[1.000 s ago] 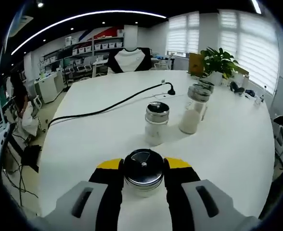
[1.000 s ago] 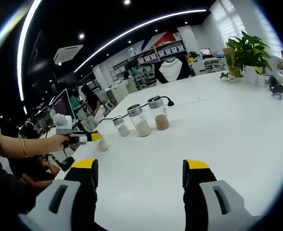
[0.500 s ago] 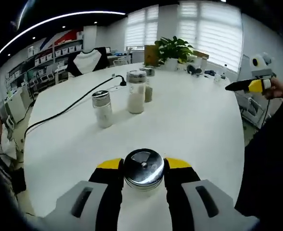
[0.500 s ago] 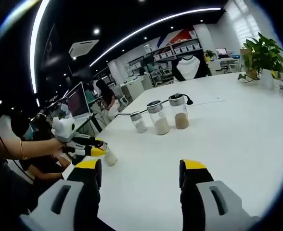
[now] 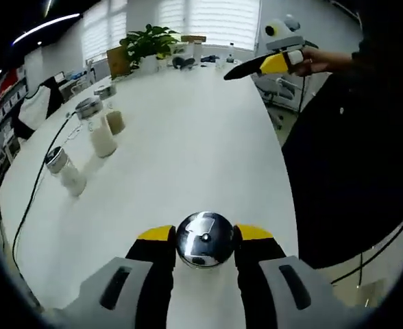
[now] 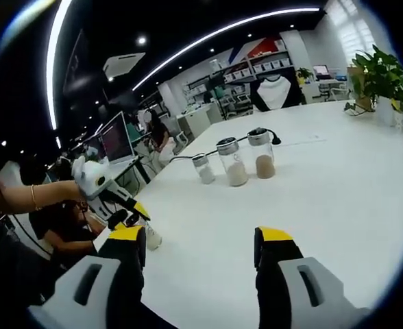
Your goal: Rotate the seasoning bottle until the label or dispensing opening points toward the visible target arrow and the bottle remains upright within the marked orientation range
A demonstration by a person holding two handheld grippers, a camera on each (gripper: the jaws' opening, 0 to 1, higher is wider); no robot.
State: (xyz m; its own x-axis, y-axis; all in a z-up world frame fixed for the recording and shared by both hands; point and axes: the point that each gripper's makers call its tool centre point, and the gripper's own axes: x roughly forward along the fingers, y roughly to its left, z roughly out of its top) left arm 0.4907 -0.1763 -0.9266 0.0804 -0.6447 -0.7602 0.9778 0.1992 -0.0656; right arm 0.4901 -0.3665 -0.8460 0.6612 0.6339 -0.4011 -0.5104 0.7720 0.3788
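While the left gripper [image 5: 203,241] was clamped on the seasoning bottle [image 5: 203,239], the right gripper [image 6: 199,248] stood apart; no writing was readable.

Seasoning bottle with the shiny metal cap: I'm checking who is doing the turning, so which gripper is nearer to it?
Left. The left gripper is shut on the seasoning bottle, jaws on both sides. The right gripper hangs open over the bare table, apart.
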